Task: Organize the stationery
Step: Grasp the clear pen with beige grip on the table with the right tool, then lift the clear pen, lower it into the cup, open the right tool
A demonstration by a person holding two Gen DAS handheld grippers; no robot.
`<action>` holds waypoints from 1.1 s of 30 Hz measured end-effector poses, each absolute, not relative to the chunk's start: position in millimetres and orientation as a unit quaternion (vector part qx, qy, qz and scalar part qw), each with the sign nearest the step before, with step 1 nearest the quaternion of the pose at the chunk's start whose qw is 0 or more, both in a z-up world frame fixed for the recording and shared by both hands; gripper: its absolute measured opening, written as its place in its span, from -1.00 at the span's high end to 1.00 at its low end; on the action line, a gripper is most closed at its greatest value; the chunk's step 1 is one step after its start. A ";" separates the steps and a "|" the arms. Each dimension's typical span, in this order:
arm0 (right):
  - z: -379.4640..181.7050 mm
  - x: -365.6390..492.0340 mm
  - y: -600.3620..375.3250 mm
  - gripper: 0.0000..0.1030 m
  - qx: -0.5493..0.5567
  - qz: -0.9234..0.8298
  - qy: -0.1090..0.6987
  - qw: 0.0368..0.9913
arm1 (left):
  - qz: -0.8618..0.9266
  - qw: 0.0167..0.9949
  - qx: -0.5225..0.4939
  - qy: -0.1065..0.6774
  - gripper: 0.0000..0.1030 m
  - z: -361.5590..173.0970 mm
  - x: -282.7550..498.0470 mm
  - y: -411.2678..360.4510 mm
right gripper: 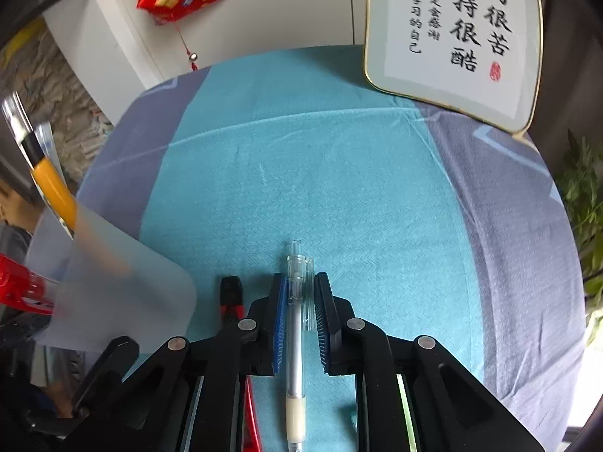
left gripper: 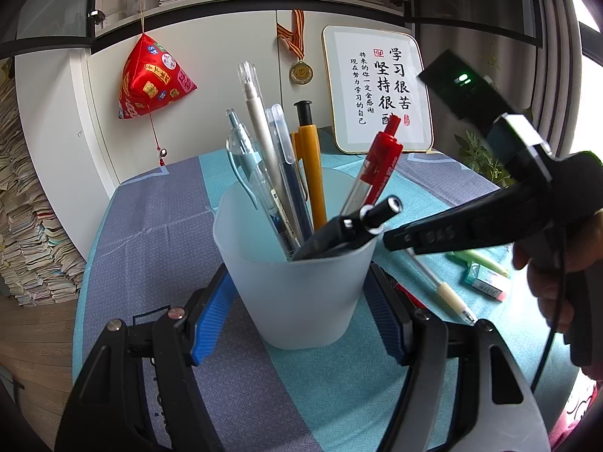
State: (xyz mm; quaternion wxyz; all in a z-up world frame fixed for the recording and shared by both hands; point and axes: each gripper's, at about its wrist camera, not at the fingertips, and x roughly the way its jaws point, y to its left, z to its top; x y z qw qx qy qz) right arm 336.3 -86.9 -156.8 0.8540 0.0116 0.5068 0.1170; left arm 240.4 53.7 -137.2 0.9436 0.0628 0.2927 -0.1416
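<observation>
The left gripper [left gripper: 299, 312] clamps a frosted plastic cup [left gripper: 297, 286] between its blue pads [left gripper: 211, 316], one pad pressed to each side of the cup wall; the cup stands upright on the blue and grey tablecloth [left gripper: 150, 226], at the centre of the left wrist view; inside it lean a red pen [left gripper: 380, 162] toward 1 o'clock, an orange pen [left gripper: 311, 165] near 12, a dark blue capped pen [left gripper: 286, 165], a white pen [left gripper: 260, 128] and a pale blue clip pen [left gripper: 241, 154] toward 11, plus a black pen [left gripper: 350, 229] tilted toward 2 o'clock over the rim. The right gripper [right gripper: 299, 324] sits low over the cloth at 3 o'clock from the cup; its fingers are slightly spread, with a clear pen [right gripper: 296, 324] lying on the cloth between them, close to the left pad and with a narrow gap showing on the right; the pen's clicker end points to 12 o'clock in the right wrist view and its cream grip lies toward 6. A red and black pen [right gripper: 230, 293] lies just beside that gripper at its 9 o'clock side; the cup edge shows blurred farther toward 9. On the cloth at 4 o'clock from the cup lie a green highlighter [left gripper: 478, 260] and an eraser [left gripper: 488, 282]; a framed calligraphy board [left gripper: 377, 90] leans on the cabinet at 1 o'clock, a medal [left gripper: 300, 71] hangs at 12, and a red hanging ornament [left gripper: 152, 79] at 10.
</observation>
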 end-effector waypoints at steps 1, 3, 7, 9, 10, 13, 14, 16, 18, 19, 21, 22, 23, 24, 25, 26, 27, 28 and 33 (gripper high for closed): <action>-154.9 334.4 -88.8 0.70 0.012 0.115 0.504 0.856 | -0.142 0.944 0.063 0.293 -0.33 -137.2 240.4 53.8; -148.2 329.1 -93.9 0.70 0.016 0.114 0.495 0.861 | -0.142 0.944 0.063 0.293 -0.33 -137.2 240.4 53.8; -132.9 316.6 -102.4 0.70 0.039 0.127 0.478 0.868 | -0.142 0.944 0.063 0.293 -0.33 -137.2 240.5 53.7; -123.7 308.5 -105.5 0.70 0.047 0.131 0.465 0.874 | -0.142 0.944 0.063 0.293 -0.33 -137.2 240.5 53.8; -117.5 302.5 -108.1 0.70 0.053 0.134 0.455 0.878 | -0.142 0.944 0.063 0.293 -0.33 -137.2 240.5 53.8; -104.4 291.4 -111.0 0.70 0.072 0.142 0.436 0.886 | -0.142 0.944 0.063 0.293 -0.33 -137.2 240.6 53.8; -100.1 286.9 -111.3 0.70 0.076 0.144 0.429 0.888 | -0.142 0.944 0.063 0.293 -0.33 -137.2 240.6 53.8; -92.0 278.1 -112.9 0.70 0.078 0.147 0.418 0.893 | -0.142 0.944 0.063 0.293 -0.33 -137.2 240.6 53.8; -85.0 272.2 -112.9 0.70 0.078 0.150 0.407 0.898 | -0.142 0.944 0.063 0.293 -0.33 -137.1 240.6 53.8; -82.5 270.0 -112.4 0.70 0.078 0.151 0.404 0.899 | -0.142 0.944 0.063 0.293 -0.33 -137.1 240.6 53.7; -76.1 264.8 -112.5 0.70 0.077 0.155 0.396 0.902 | -0.142 0.944 0.063 0.293 -0.33 -137.1 240.6 53.8; -73.7 263.4 -112.3 0.70 0.076 0.155 0.392 0.904 | -0.142 0.944 0.062 0.293 -0.33 -137.2 240.6 53.8; -71.1 261.3 -112.6 0.70 0.075 0.155 0.388 0.906 | -0.142 0.944 0.062 0.293 -0.33 -137.2 240.6 53.7; -69.2 259.7 -113.0 0.70 0.075 0.154 0.384 0.907 | -0.142 0.944 0.063 0.293 -0.33 -137.2 240.6 53.6; -67.3 258.4 -113.2 0.70 0.074 0.152 0.381 0.909 | -0.142 0.944 0.063 0.293 -0.33 -137.2 240.7 53.7; -66.5 257.4 -113.7 0.70 0.075 0.151 0.380 0.910 | -0.142 0.944 0.063 0.293 -0.33 -137.2 240.7 53.8; -65.5 256.7 -113.8 0.70 0.075 0.151 0.379 0.910 | -0.142 0.944 0.063 0.293 -0.33 -137.1 240.6 53.8; -64.7 255.8 -114.2 0.70 0.075 0.151 0.377 0.911 | -0.142 0.944 0.063 0.293 -0.33 -137.2 240.7 53.7; -54.2 248.2 -112.0 0.70 0.077 0.156 0.364 0.915 | -0.142 0.944 0.063 0.293 -0.33 -137.1 240.7 53.7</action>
